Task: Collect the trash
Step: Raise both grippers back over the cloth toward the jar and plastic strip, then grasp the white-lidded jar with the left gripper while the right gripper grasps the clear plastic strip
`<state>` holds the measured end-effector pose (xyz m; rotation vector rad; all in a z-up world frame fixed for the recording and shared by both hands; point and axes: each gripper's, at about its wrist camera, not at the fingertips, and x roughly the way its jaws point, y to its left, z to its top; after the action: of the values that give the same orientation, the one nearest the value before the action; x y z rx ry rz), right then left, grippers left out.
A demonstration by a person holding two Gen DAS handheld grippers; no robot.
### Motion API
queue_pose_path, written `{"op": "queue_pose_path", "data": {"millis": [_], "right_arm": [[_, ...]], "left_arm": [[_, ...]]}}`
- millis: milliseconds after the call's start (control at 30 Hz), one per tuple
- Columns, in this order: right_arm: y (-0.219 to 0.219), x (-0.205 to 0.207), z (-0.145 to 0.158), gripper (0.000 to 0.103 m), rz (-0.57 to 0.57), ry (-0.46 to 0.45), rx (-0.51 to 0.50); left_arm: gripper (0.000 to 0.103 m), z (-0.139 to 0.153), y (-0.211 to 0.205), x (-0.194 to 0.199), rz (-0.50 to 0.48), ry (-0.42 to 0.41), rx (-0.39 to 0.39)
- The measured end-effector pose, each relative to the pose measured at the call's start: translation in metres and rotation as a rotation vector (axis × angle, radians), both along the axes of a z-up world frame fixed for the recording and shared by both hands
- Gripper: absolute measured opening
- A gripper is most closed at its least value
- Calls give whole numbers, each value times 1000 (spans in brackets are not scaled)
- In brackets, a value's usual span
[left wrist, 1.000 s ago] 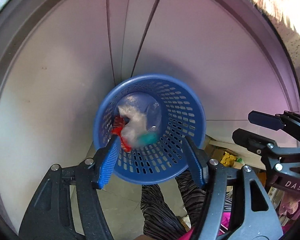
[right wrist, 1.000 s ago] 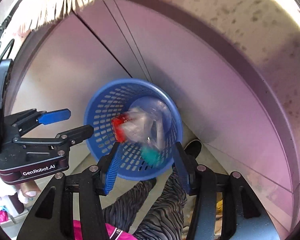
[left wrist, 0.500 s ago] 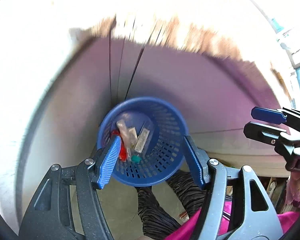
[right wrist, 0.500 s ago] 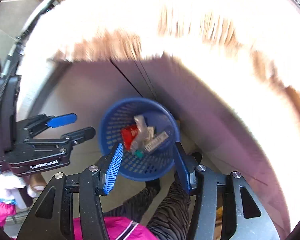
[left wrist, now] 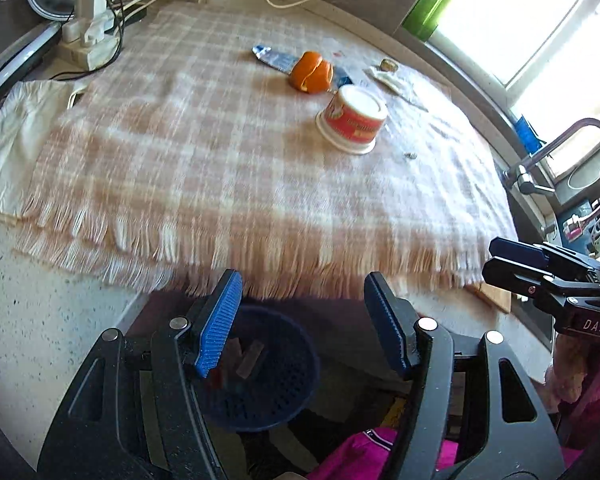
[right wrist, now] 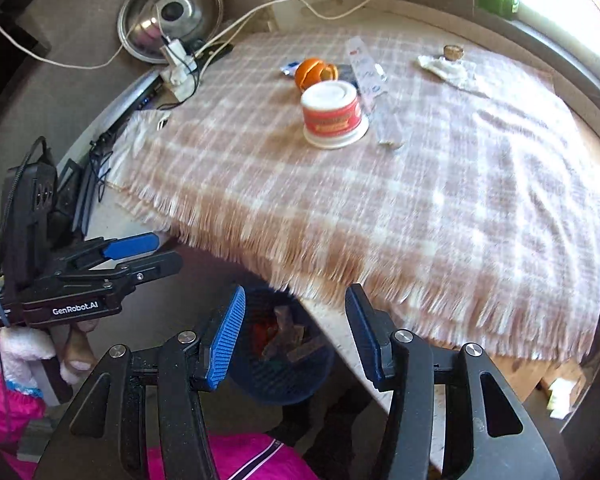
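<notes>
Two tools filled the bottom of both frames, and both were empty: the left tool point(left wrist: 300, 320) stood with its jaws about half open and nothing between the pads, and the right tool point(right wrist: 294, 330) stood the same, a touch narrower. Just beyond them, at lower centre and under the fringe, sat one blue basket point(left wrist: 268, 372) on the floor, with a few dark scraps and something red inside; I could not count them in the shadow.

Past the fringe, the checked cloth point(left wrist: 228, 152) covered the tabletop, and the rest of the trash lay toward the upper right of the left view. I counted one upturned red-and-white cup point(left wrist: 352, 120), one orange peel point(left wrist: 311, 72) just behind it, one blue-and-white wrapper point(left wrist: 270, 56) under the peel, one clear wrapper point(right wrist: 370, 80) beside the cup in the right view, one crumpled white tissue point(right wrist: 446, 70) and one small cork-like cap point(right wrist: 453, 51) farthest back.

I judged the step as the reach for the next piece. The cup was nearest and rigid, so I would take it first, widening the jaws before closing across its sides. The flat wrappers would need a low approach that pinched an edge without catching the cloth.
</notes>
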<state>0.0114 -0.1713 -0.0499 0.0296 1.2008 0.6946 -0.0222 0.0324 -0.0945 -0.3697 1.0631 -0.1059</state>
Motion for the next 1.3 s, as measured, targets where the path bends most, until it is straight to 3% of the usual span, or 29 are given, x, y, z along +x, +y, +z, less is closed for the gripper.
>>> {"op": "queue_pose_path", "data": {"millis": [233, 567, 900, 1167, 1300], "right_arm": [[-31, 50, -2, 52, -60, -1, 43], [-49, 126, -23, 52, -78, 96, 162], [-47, 154, -38, 52, -145, 159, 201], [-27, 176, -52, 52, -181, 218, 219], [-15, 188, -60, 52, -192, 241, 214]], "left_arm": [[65, 14, -36, 51, -20, -60, 31], [65, 5, -60, 115, -50, -45, 88], [65, -10, -71, 165, -146, -30, 172], [65, -21, -69, 180, -197, -32, 176], [61, -26, -62, 186, -197, -20, 142]]}}
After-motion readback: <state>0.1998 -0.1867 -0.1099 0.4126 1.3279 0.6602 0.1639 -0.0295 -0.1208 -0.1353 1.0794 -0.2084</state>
